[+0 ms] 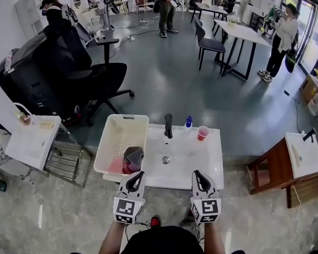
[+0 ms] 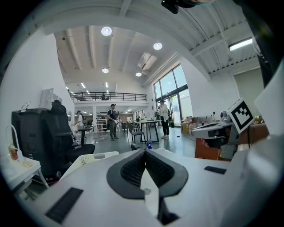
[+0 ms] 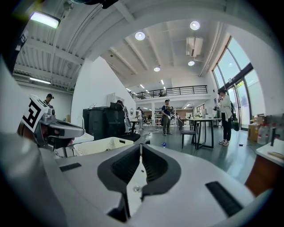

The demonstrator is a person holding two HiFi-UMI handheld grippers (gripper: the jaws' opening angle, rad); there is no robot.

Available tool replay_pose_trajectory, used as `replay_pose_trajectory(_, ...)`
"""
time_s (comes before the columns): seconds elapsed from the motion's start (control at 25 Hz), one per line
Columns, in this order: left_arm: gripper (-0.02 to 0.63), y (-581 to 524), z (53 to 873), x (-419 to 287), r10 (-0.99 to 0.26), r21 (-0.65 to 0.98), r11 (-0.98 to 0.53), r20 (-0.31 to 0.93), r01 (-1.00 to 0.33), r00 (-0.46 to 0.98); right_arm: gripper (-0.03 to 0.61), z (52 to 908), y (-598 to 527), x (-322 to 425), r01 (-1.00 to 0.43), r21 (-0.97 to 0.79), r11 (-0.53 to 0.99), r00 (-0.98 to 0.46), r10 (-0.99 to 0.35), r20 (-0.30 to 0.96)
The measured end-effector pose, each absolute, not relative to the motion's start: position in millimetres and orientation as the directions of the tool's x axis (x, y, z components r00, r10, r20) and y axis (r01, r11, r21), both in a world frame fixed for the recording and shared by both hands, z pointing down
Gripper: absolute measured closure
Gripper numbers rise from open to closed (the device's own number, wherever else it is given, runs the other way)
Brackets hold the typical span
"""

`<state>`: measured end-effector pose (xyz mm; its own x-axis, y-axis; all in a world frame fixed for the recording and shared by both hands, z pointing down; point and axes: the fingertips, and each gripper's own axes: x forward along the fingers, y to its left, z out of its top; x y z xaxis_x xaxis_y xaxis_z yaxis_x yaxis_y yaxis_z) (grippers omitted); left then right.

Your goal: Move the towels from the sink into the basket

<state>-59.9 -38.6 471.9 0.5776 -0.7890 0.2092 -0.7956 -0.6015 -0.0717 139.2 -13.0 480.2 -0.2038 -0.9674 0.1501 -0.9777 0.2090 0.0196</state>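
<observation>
Closest to the camera are the two grippers, held out side by side over the near edge of the sink (image 1: pixel 210 165), marker cubes facing up. The left gripper (image 1: pixel 138 174) has its jaws pressed together at the tips with nothing between them, which is clear in its own view (image 2: pixel 144 150). Same deal with the right gripper (image 1: pixel 199 174): jaws closed tip to tip and nothing caught in them (image 3: pixel 140 145).

The towels are over in the white basket (image 1: pixel 121 125), which sits right against the sink's left side. There's a pink towel (image 1: pixel 116 165) and a grey towel (image 1: pixel 134 157), bunched together in the basket's near right corner. From the head view the left gripper's tips line up just beside the grey one, and I can't tell if they touch. The sink basin itself is plain white with only the drain (image 1: pixel 166 159) in the middle and the dark faucet (image 1: pixel 169 125) at the back edge.

A small blue bottle (image 1: pixel 188 121) and a red cup (image 1: pixel 202 133) stand on the back rim, just right of the faucet. A black office chair (image 1: pixel 92 78) is behind the basket, a small white table (image 1: pixel 33 139) is off to the left, and a wooden stand (image 1: pixel 278 164) is off to the right. A few people are standing around further back in the room.
</observation>
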Motion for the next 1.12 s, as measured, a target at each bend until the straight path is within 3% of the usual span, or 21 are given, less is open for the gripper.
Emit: replay_pose_trajectory(1.12,0.606,-33.7,472.0,-61.3,-0.788,-0.059,-0.6,0.214,-0.798,0.577,0.537,484.0,-6.4,134.2,-0.973,0.031,0.227,-0.219,-0.96,0.172)
